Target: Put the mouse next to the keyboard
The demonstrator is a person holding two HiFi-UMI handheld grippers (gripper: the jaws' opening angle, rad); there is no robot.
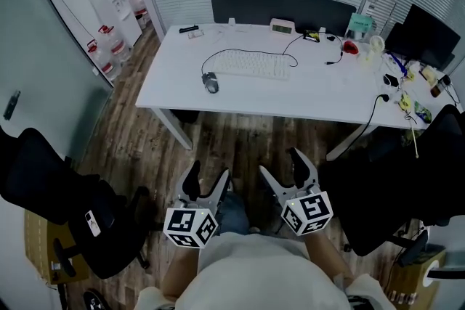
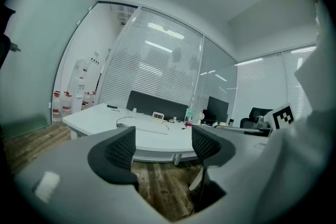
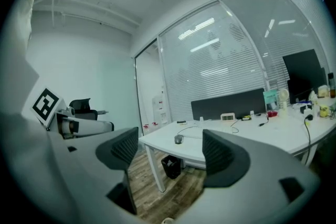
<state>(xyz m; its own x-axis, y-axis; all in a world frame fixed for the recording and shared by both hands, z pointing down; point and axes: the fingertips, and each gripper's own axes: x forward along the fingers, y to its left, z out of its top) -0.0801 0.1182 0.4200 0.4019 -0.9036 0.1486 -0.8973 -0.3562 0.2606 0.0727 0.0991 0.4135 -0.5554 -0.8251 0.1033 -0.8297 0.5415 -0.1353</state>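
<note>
Since both tools hang close to the person's body, well short of the surface [image 1: 312, 94], the step in hand reads as the approach. It likely goes best if one gripper is carried level across the wooden floor [image 1: 218, 138] and brought onto the mouse from its near side, without nudging the keyboard. The left gripper [image 1: 207, 176] stands wide open with nothing between its pads, only floor and the distant surface showing through the gap. The right gripper [image 1: 282, 165] is spread equally wide and is empty too. Farther off, the mouse [image 1: 210, 83] lies on the white surface just beside the left end of the keyboard [image 1: 253, 63], slightly nearer the front edge.
</note>
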